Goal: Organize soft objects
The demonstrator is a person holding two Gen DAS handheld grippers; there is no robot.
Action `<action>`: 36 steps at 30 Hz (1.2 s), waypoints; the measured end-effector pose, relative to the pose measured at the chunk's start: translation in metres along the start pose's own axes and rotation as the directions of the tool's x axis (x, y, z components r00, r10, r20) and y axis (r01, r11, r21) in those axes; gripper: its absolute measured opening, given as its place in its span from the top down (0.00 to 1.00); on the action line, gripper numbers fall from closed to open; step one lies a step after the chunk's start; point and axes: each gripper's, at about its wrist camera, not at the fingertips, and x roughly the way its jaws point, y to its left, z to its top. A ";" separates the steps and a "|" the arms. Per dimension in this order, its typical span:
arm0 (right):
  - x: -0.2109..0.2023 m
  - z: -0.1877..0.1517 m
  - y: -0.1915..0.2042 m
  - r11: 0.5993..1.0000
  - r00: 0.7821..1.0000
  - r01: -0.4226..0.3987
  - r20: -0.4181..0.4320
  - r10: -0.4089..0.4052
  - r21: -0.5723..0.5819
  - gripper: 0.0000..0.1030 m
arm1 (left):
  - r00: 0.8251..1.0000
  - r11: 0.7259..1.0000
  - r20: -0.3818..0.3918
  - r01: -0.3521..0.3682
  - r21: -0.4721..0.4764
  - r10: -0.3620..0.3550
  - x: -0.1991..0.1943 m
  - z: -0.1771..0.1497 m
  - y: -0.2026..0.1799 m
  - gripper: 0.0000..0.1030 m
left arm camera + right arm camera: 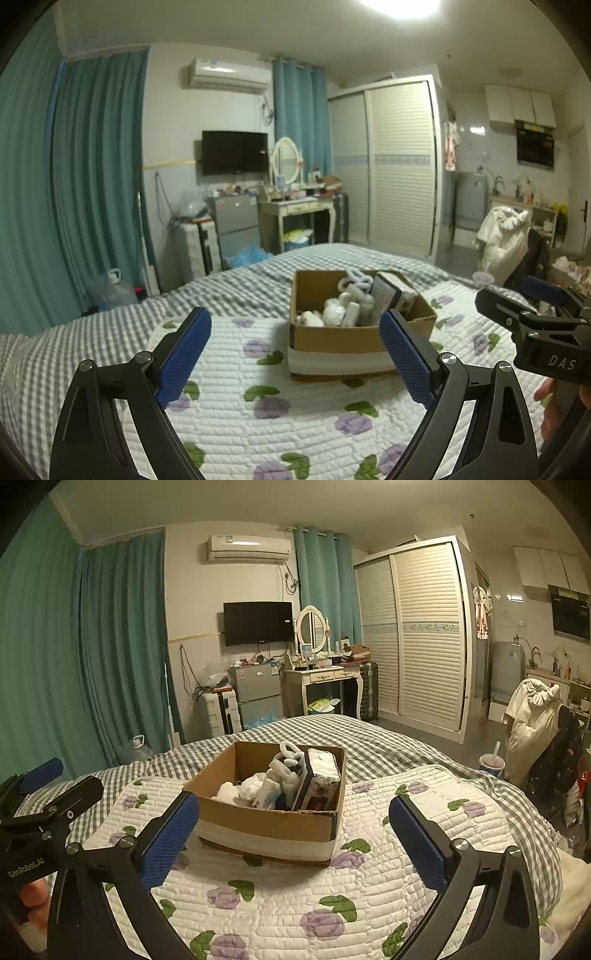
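Both grippers are hovering over the flowered quilt (280, 915) on the bed, left gripper (295, 354) and right gripper (293, 834) each spread wide with nothing between the blue pads. The cardboard box (266, 823) is sitting on the quilt just ahead of them, holding white soft toys (255, 786) and a tissue pack (323, 771).

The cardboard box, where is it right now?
The box sits on the flowered quilt on the bed, straight ahead in both wrist views, ahead of the open jaws of both grippers, with the TV on the wall far behind it.
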 end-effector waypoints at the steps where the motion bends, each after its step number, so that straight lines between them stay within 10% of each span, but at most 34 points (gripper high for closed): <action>1: 0.000 0.000 0.000 1.000 1.000 0.001 0.000 -0.001 0.001 0.00 | 1.000 1.000 0.001 0.000 0.000 0.000 -0.001 0.001 0.000 0.09; 36: -0.001 -0.003 0.001 1.000 1.000 0.013 0.004 -0.013 -0.007 0.00 | 1.000 1.000 -0.007 0.010 -0.004 -0.010 -0.002 0.000 0.002 0.09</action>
